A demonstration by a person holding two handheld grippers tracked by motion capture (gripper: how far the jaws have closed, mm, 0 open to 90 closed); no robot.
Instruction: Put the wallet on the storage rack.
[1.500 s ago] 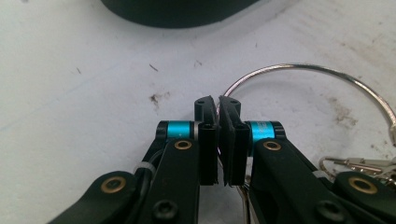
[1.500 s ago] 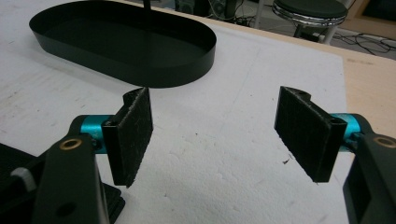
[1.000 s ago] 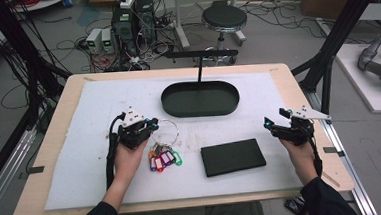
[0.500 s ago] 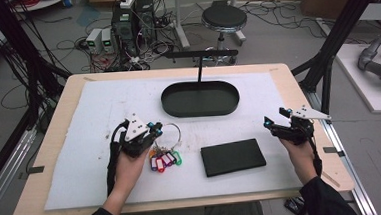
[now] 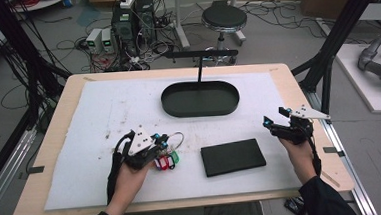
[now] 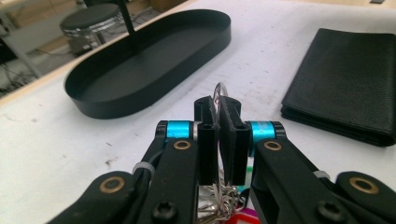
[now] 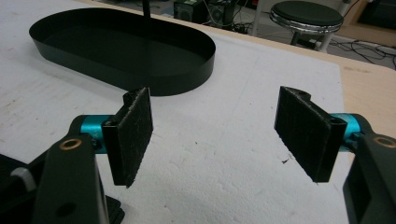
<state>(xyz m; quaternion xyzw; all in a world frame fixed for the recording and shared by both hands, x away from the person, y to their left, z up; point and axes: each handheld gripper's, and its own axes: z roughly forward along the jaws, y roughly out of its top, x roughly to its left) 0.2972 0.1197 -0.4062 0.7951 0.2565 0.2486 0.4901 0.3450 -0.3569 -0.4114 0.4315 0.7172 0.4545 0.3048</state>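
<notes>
The left gripper (image 5: 161, 141) is clamped on the metal ring (image 6: 219, 95) of a bunch of keys (image 5: 165, 160) with coloured tags, low over the white mat (image 5: 103, 113) near the table's front edge. Just to its right lies a black wallet (image 5: 233, 156), flat on the mat; behind both stands an oval black tray (image 5: 200, 99) with an upright post. The right gripper (image 5: 274, 121) hovers well apart near the right edge, its jaws wide with nothing between them. Beyond the wooden table (image 5: 297, 88) are a stool (image 5: 223, 19), cables and electronics boxes on the floor.
</notes>
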